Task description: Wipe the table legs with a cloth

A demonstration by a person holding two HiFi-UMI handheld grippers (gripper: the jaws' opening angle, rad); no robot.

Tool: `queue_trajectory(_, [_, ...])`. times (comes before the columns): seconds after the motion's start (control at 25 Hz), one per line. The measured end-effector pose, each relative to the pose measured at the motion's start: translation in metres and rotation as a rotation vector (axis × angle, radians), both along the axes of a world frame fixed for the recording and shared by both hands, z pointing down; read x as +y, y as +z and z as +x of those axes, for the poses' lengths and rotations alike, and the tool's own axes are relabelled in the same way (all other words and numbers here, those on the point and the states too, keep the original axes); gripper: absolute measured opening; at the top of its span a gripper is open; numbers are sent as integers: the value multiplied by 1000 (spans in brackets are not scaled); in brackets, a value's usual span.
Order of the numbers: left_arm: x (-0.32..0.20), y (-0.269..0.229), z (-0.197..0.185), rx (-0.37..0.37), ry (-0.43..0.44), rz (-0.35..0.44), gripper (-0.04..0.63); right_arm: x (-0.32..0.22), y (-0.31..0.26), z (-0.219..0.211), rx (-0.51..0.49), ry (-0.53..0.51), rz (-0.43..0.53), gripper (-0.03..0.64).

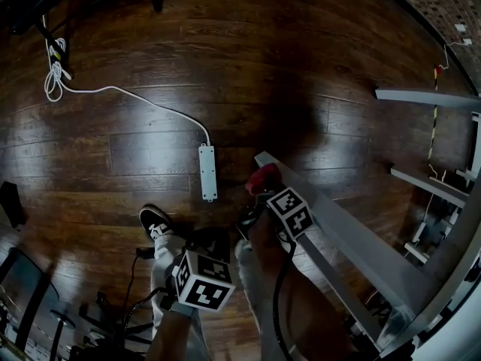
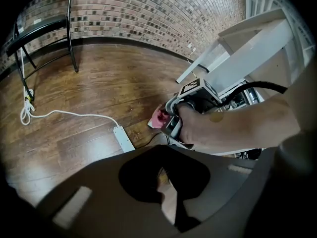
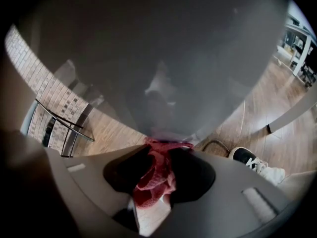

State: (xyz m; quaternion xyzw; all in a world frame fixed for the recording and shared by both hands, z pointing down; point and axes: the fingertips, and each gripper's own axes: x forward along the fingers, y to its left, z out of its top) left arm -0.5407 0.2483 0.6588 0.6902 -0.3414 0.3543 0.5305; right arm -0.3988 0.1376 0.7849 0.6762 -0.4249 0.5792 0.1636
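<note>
Right gripper (image 1: 264, 192) fingers clamp a crumpled red cloth (image 3: 154, 172) flat against the pale grey metal table leg (image 1: 353, 239). It likely needs firm, even pressure. Left gripper (image 2: 166, 195) fingers together, empty.

The head camera looked steeply down on the wooden floor (image 1: 225, 66), with the table leg (image 1: 338, 232) slanting at lower right. The left gripper camera sat low, facing across the floor toward the brick wall (image 2: 148, 14). Both views took in the power strip (image 1: 208, 171) (image 2: 123, 139) and the right gripper (image 1: 263, 180) (image 2: 166, 119). The right gripper camera sat hard against the leg (image 3: 163, 48), a grey blur beyond the cloth (image 3: 153, 175).
</note>
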Motion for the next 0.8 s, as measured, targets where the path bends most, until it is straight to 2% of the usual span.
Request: queue_trajectory(0.8, [-29, -33, 9, 3, 34, 18, 2, 2, -51, -1, 0, -41, -12, 132])
